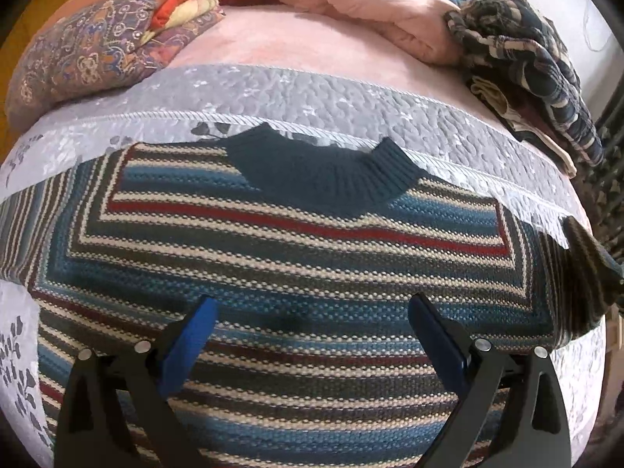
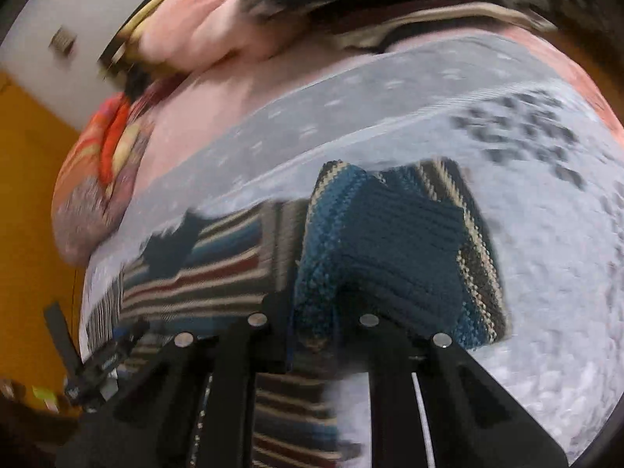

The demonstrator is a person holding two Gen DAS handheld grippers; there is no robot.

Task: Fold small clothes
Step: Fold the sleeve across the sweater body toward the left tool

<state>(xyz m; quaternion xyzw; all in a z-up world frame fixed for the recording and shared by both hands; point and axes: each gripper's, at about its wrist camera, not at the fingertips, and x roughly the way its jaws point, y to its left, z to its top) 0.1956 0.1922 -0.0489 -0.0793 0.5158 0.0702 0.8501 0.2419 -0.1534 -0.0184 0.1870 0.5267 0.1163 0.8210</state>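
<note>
We saw the sweater [image 1: 296, 273] lying flat on the bed [image 1: 351, 93], its collar [image 1: 323, 171] toward the far side. The left gripper [image 1: 312, 312] hung over the sweater's middle. At the bed's far left lay a folded quilt [image 1: 89, 43]; behind the collar sat a heap of bedding [image 1: 374, 4], and to the far right a plaid garment [image 1: 522, 58]. The sleeve [image 2: 397, 249] rose before the right gripper [image 2: 312, 323].
</note>
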